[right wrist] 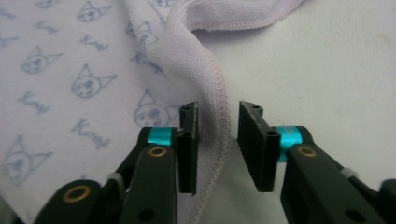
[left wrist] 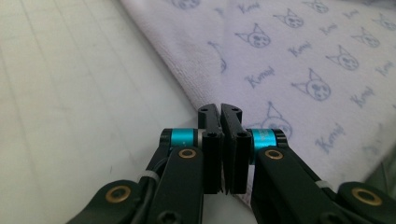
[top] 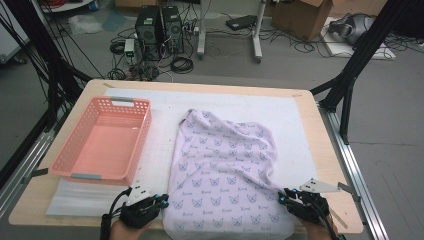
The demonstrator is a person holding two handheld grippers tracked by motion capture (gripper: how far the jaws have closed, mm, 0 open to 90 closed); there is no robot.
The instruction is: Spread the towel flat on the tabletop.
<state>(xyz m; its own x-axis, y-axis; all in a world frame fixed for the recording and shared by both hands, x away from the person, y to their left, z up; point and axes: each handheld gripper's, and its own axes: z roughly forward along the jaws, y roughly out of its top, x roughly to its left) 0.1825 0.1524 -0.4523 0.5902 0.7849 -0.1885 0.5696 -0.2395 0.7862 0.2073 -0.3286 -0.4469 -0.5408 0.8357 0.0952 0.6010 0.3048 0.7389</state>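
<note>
Two claws sit at the bench's near edge: my left claw [left wrist: 220,112] clenched at the towel's [top: 225,170] left hem, my right claw [right wrist: 218,116] released astride its right hem.

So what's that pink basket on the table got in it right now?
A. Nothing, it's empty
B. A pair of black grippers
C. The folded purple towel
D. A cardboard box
A: in the high view the pink basket shows only its bare floor, while the cat-print towel lies spread on the table mat beside it, apart from it.
</note>
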